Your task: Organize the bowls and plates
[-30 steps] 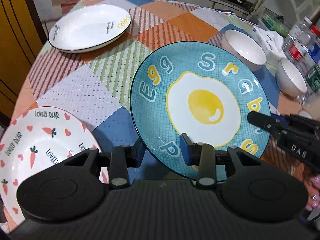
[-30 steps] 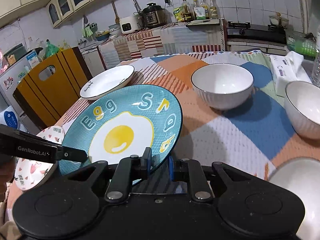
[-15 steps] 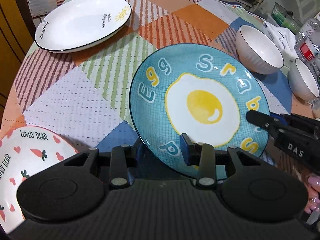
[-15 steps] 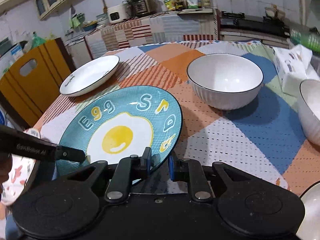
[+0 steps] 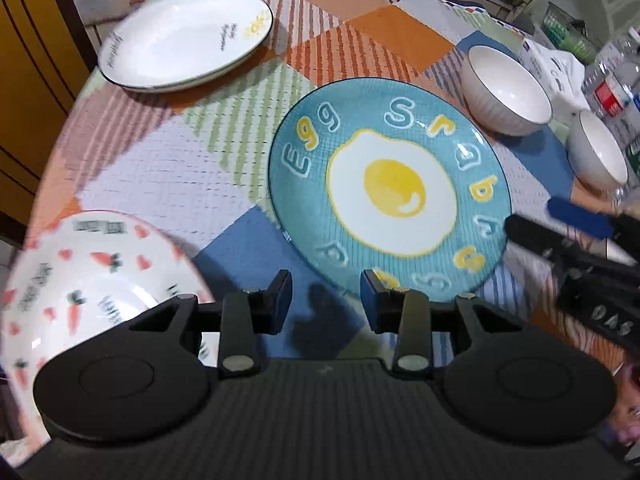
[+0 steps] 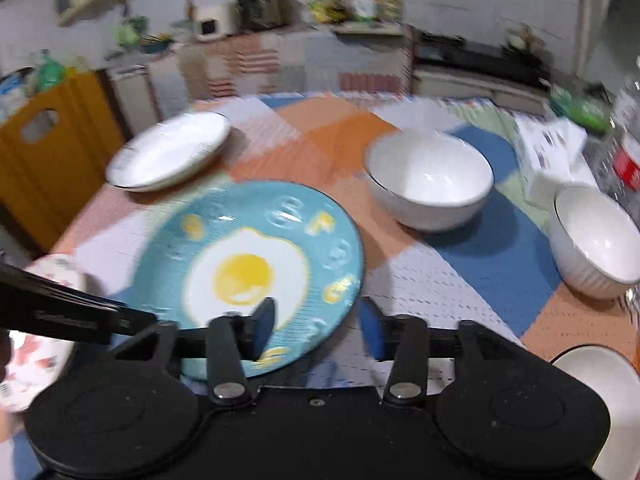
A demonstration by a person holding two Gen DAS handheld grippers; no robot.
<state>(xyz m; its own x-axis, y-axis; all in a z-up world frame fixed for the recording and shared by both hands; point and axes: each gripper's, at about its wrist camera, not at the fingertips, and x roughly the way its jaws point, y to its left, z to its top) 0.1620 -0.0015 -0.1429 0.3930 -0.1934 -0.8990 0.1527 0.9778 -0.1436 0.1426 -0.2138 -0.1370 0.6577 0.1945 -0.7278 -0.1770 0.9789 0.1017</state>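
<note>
The round teal ceramic plate with the fried-egg print (image 5: 390,196) lies flat on the patchwork tablecloth (image 5: 168,176), and the right gripper (image 6: 316,330) has just been opening, its jaws now wide with only the plate's near rim between them, unpressed. The left gripper (image 5: 326,300) sits part-open at that rim, gripping nothing. Best to back straight off. Beyond the plate: white black-rimmed plate (image 5: 186,38); beside it, two white ribbed bowls (image 5: 506,92) crowd the way, carrot-print plate (image 5: 92,284) opposite.
</note>
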